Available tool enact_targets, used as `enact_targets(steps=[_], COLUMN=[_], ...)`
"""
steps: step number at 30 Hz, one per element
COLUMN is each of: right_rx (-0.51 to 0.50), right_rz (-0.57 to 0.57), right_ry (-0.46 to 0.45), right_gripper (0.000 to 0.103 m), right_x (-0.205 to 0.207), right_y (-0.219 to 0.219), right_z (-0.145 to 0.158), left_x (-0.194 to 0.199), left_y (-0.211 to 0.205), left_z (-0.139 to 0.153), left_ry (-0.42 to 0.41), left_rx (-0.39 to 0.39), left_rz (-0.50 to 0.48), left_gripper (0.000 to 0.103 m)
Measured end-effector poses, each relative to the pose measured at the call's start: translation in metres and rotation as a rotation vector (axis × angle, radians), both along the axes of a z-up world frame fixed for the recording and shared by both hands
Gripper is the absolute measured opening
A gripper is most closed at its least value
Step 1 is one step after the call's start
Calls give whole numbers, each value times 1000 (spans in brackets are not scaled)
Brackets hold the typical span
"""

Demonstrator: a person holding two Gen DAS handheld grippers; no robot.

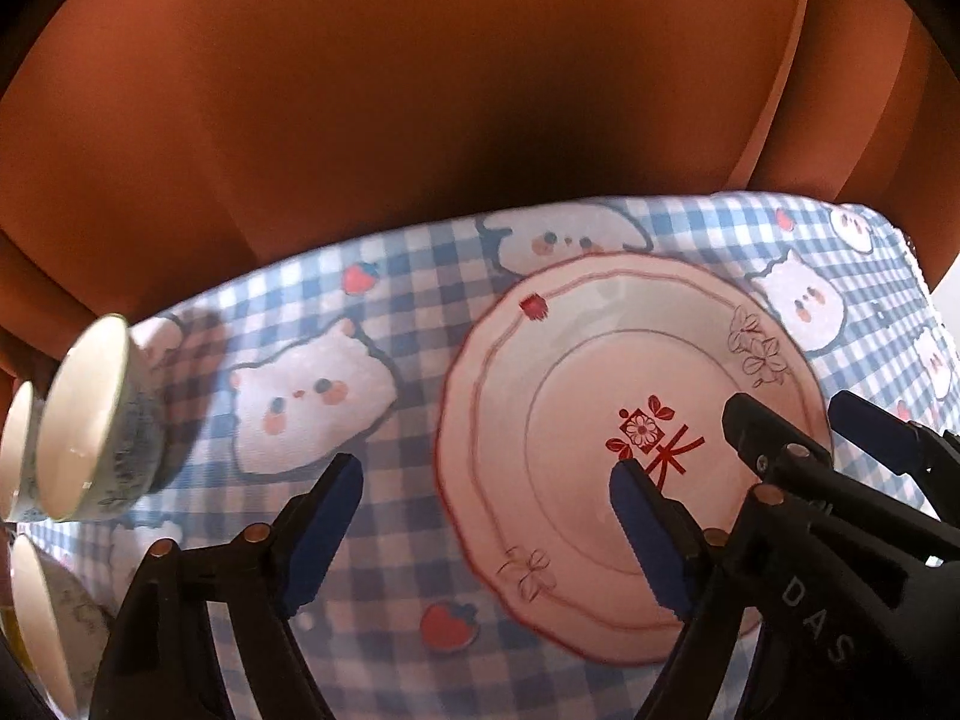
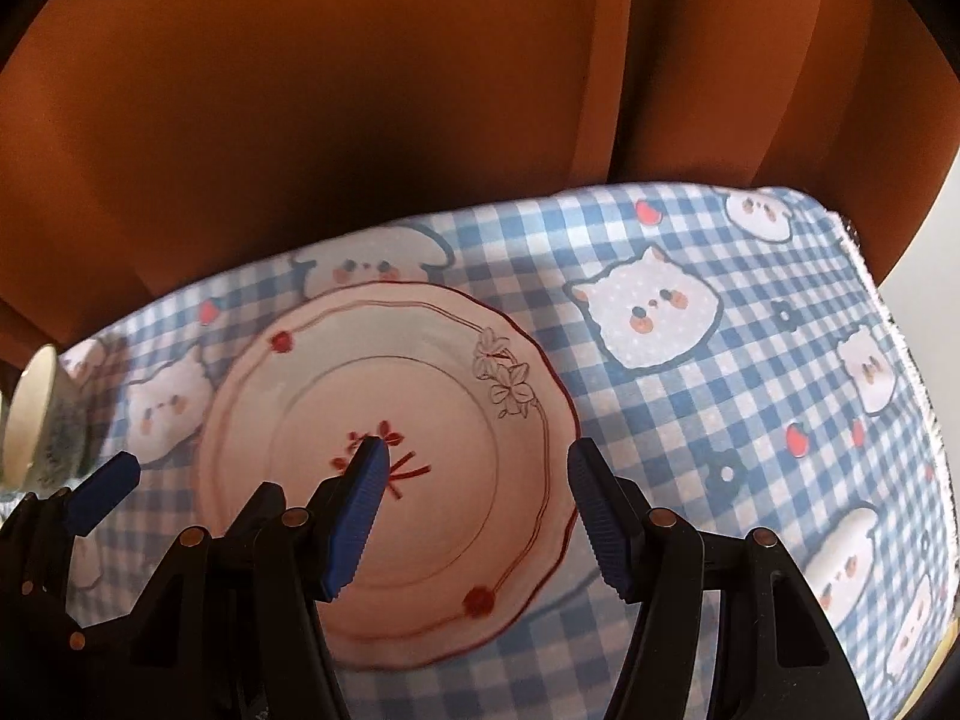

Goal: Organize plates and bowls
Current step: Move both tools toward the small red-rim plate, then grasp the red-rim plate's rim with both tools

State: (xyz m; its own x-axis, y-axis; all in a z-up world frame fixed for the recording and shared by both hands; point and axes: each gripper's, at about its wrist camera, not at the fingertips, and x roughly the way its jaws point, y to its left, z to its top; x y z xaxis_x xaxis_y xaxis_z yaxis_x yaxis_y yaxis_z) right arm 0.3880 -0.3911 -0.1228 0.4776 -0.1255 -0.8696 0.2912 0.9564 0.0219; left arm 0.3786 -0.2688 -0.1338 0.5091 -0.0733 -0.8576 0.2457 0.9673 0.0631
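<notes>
A pink scalloped plate (image 1: 624, 450) with red rim line and red flower mark lies flat on the blue checked tablecloth (image 1: 390, 588); it also shows in the right wrist view (image 2: 384, 456). My left gripper (image 1: 486, 534) is open and empty, its right finger over the plate's middle. My right gripper (image 2: 480, 516) is open and empty, hovering over the plate's right half, its right finger above the rim. The right gripper (image 1: 840, 432) also shows in the left wrist view. Small blue-patterned bowls (image 1: 90, 420) stand at the left; one shows in the right wrist view (image 2: 36, 414).
An orange curtain (image 1: 420, 90) hangs behind the table's far edge. The cloth's right edge (image 2: 900, 360) has a white trim. The left gripper's finger (image 2: 102, 492) shows at the left in the right wrist view.
</notes>
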Motion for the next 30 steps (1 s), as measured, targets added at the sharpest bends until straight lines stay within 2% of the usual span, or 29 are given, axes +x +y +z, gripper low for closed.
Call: enact_targets(steps=[4,7,9,16,30], right_rx=[-31,-8,7,12,41], right_rz=[2,2,1,6,52], right_ry=[-2,17,22,27,81], right_gripper=[65,65,65,64,64], right_x=[4,8,10,10,-37], right_y=[-4,-8,-10,-9,37], right_z=[-6,-12,-15,-18,-15], left_x=[4,6,7,5,-46], left_y=[-4,-8,-11,-10,41], left_z=[-8,-12,-14,-15,-10], left_ry=[23,34,48,45,105], left_rx=[-20,-24,-37,-49,-36], left_rz=[-3,-8,-20,-16,32], left_gripper=[82,81,76,75,74])
